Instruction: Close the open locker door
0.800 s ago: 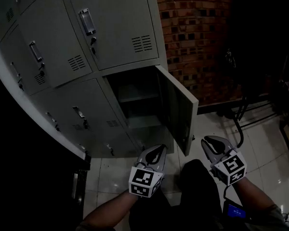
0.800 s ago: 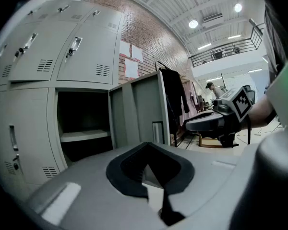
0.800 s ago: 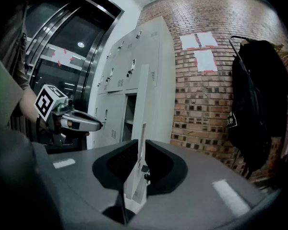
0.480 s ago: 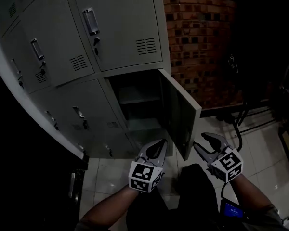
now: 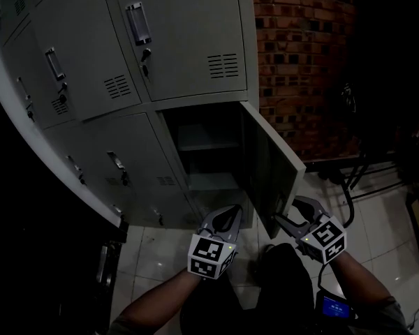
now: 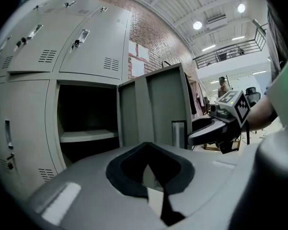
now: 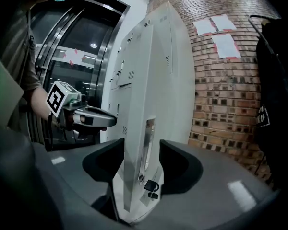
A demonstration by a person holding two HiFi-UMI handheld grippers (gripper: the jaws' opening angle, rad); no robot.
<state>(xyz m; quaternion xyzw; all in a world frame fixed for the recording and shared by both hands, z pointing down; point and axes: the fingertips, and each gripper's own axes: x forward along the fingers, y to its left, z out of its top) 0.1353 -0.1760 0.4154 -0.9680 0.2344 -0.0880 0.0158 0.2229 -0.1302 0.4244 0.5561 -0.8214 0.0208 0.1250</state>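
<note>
The open locker door swings out to the right from the lower right compartment of the grey locker bank. My right gripper is at the door's lower free edge. In the right gripper view its jaws stand wide on either side of the door, with gaps on both sides. A small lock hangs under the door's handle recess. My left gripper is shut and empty, low in front of the compartment. It also shows in the right gripper view, beyond the door.
The other locker doors are closed. A brick wall stands right of the lockers, with a dark metal frame on the tiled floor. My knees are below the grippers. A person stands far off.
My right gripper has moved left and forward to the door's free edge, which now lies between its jaws. The left gripper has barely moved. The view has shifted slightly.
</note>
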